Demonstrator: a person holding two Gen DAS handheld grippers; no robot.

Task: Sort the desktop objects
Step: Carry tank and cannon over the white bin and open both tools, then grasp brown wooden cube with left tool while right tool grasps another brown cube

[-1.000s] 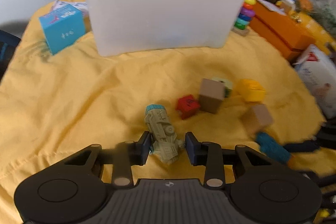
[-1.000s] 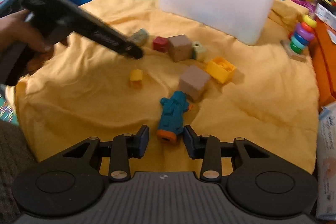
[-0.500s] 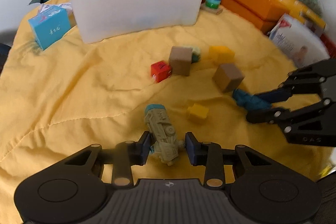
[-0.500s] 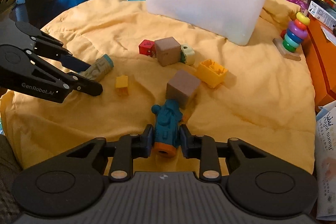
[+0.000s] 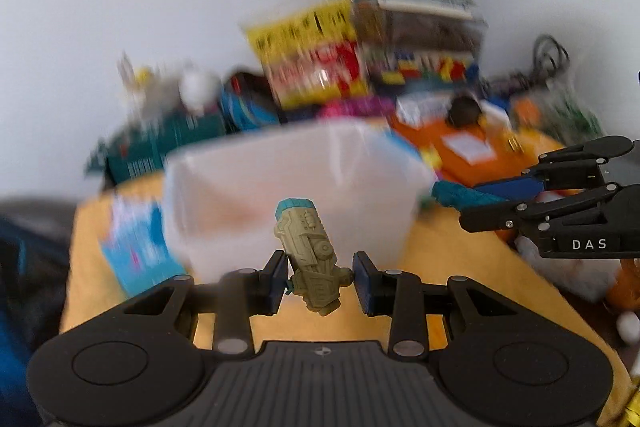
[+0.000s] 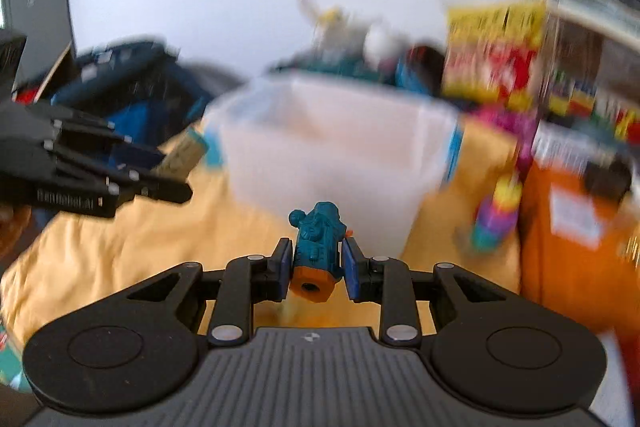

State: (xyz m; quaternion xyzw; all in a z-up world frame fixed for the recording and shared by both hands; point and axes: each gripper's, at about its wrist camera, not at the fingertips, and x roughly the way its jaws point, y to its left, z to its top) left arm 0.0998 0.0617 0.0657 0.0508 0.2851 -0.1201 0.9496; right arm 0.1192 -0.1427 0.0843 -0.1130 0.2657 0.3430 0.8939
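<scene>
My left gripper (image 5: 320, 281) is shut on an olive-green toy vehicle with a teal end (image 5: 310, 259) and holds it in the air in front of the white plastic bin (image 5: 288, 187). My right gripper (image 6: 314, 267) is shut on a teal toy with an orange end (image 6: 316, 253), lifted before the same bin (image 6: 332, 151). The right gripper with its teal toy also shows in the left wrist view (image 5: 480, 201). The left gripper with its green toy shows in the right wrist view (image 6: 160, 173). Both views are motion-blurred.
The yellow cloth (image 6: 120, 247) covers the table. A blue box (image 5: 136, 247) lies left of the bin. A ring-stacker toy (image 6: 498, 219) and orange boxes (image 6: 568, 227) stand at the right. Cluttered packages (image 5: 316, 67) pile up behind the bin.
Both grippers have lifted their toys off the cloth and tilted up toward the bin. The blocks on the cloth have dropped out of view.
</scene>
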